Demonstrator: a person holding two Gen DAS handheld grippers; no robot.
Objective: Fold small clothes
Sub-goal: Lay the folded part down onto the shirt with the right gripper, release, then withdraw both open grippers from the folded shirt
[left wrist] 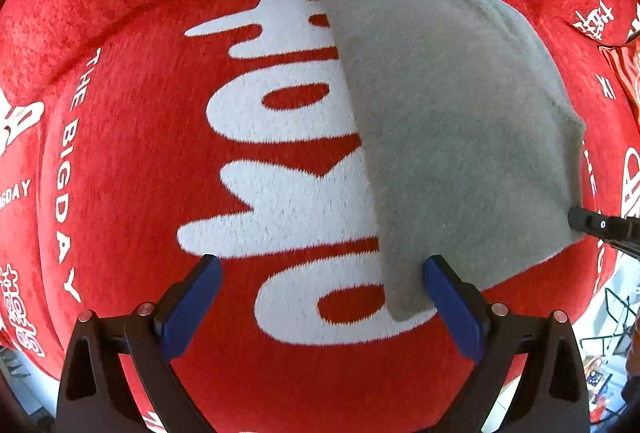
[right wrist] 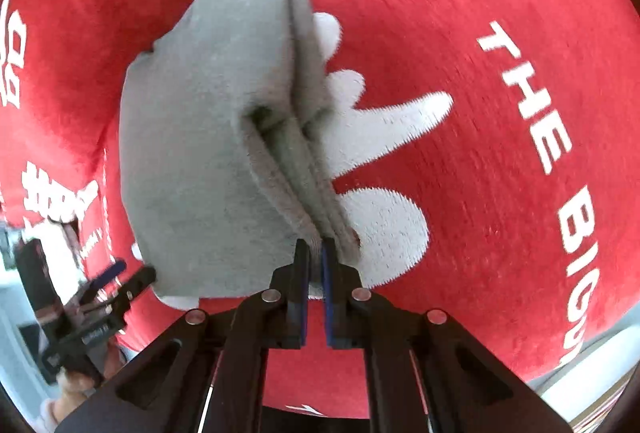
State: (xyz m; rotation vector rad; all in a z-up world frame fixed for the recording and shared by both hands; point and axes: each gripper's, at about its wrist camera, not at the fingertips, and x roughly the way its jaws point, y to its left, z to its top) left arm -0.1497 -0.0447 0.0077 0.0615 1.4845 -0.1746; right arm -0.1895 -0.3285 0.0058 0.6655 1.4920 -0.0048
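Right gripper is carrying a pinched edge of the grey cloth over the red blanket while the left one is waiting wide apart.

In the left wrist view, the left gripper is pointing down at the red blanket, its blue pads spread wide and gripping nothing; the right pad is sitting at the near corner of the grey cloth, probably to steady that end for the fold. In the right wrist view, the right gripper is clamping fully closed on the cloth's layered hem, lifting it so the fabric is draping in a doubled flap above the blanket.
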